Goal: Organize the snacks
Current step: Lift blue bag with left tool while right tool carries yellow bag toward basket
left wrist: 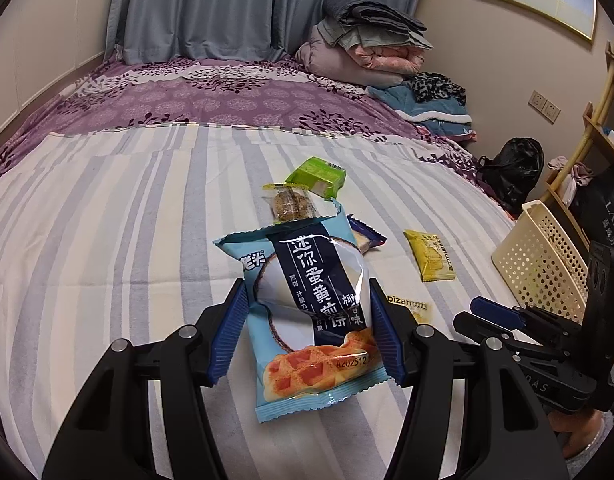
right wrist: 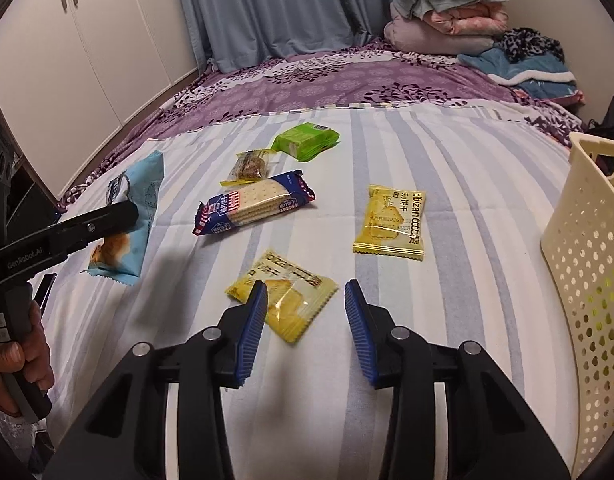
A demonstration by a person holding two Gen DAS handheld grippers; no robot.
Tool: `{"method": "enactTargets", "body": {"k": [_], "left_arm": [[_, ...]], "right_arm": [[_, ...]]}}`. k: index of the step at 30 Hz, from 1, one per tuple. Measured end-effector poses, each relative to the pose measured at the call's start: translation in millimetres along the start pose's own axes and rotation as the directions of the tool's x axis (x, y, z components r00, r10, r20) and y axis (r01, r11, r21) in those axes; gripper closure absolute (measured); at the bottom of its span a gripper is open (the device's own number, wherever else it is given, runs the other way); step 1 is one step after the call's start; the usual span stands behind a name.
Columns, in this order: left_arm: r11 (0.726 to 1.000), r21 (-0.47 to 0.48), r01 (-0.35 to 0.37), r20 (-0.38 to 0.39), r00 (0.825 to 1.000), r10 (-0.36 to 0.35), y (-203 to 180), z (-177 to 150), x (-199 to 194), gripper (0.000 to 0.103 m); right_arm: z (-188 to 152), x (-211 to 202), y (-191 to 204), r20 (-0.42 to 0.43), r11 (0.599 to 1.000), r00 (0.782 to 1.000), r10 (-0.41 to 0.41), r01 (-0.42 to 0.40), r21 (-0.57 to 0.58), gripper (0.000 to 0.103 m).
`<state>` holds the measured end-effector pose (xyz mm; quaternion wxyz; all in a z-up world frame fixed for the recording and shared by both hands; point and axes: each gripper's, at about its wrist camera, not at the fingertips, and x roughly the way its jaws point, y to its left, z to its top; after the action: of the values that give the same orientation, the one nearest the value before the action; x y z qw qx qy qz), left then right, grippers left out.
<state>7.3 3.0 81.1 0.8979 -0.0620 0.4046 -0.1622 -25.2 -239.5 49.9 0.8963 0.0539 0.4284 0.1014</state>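
Note:
My left gripper (left wrist: pixel 307 320) is shut on a light blue waffle snack bag (left wrist: pixel 307 300), held slightly above the striped bed sheet; it also shows in the right wrist view (right wrist: pixel 135 208). My right gripper (right wrist: pixel 305 308) is open, with a yellow biscuit packet (right wrist: pixel 287 300) lying between and just beyond its fingertips. A second yellow packet (right wrist: pixel 391 220), a dark blue cracker pack (right wrist: pixel 255 202), a clear-wrapped grain bar (right wrist: pixel 251 166) and a green packet (right wrist: pixel 307 140) lie farther out on the bed.
A cream perforated basket (right wrist: pixel 587 260) stands at the right edge of the bed, also in the left wrist view (left wrist: pixel 543 256). Folded quilts (right wrist: pixel 447 12) are piled at the far end. White wardrobe doors (right wrist: pixel 87 40) stand at the left.

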Motion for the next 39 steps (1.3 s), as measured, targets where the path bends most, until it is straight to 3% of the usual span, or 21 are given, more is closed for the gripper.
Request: {"method": "enactTargets", "body": {"k": [3,4,5,7,11,15,21,27,30,34,39], "left_arm": [[1.0,0.003,0.001,0.001,1.0,-0.001,-2,0,-1,0.043],[1.0,0.005,0.001,0.0,1.0,-0.001,-2,0,-1,0.043],[1.0,0.006,0.002,-0.002,1.0,-0.002,-3,-1,-1,0.043],[1.0,0.009,0.004,-0.005,1.0,-0.004,-3,-2,-1,0.043],[1.0,0.013,0.006,-0.011,1.0,-0.006,-4,-2,-1,0.043],[1.0,0.011,0.002,-0.01,1.0,-0.002,-4,-3,0,0.043],[1.0,0.004,-0.012,0.001,1.0,0.012,-1,0,-3,0.043],[1.0,-0.019,-0.009,0.0,1.0,0.009,6,-1,-3,0.043],[1.0,-0.008,0.0,0.005,1.0,0.0,2,-2,-6,0.043],[1.0,-0.005,0.0,0.016,1.0,0.0,3,0,-13,0.043],[1.0,-0.017,-0.014,0.032,0.999,0.014,9,1,-22,0.043]], "right_arm": [[-1,5,-3,-0.011,1.0,1.0,0.013,-0.013,0.008,0.059],[-1,7,-2,-0.015,1.0,1.0,0.022,-0.021,0.005,0.045],[0,10,1,-0.014,1.0,1.0,0.025,-0.025,-0.009,0.024],[0,16,8,-0.008,0.998,1.0,0.015,-0.015,-0.062,0.013],[9,36,24,-0.022,0.982,0.999,0.036,-0.04,-0.184,0.013],[19,57,29,-0.069,0.972,0.993,0.092,-0.104,-0.209,0.016],[8,64,39,-0.141,0.956,0.981,0.131,-0.163,-0.245,0.035],[-12,51,57,-0.135,0.93,0.989,0.061,-0.105,-0.352,0.04],[-9,55,59,-0.123,0.939,0.992,0.037,-0.076,-0.336,0.04],[-6,57,58,-0.11,0.947,0.994,0.003,-0.038,-0.318,0.055],[-8,50,56,-0.094,0.958,0.996,-0.003,-0.024,-0.287,0.059]]}}
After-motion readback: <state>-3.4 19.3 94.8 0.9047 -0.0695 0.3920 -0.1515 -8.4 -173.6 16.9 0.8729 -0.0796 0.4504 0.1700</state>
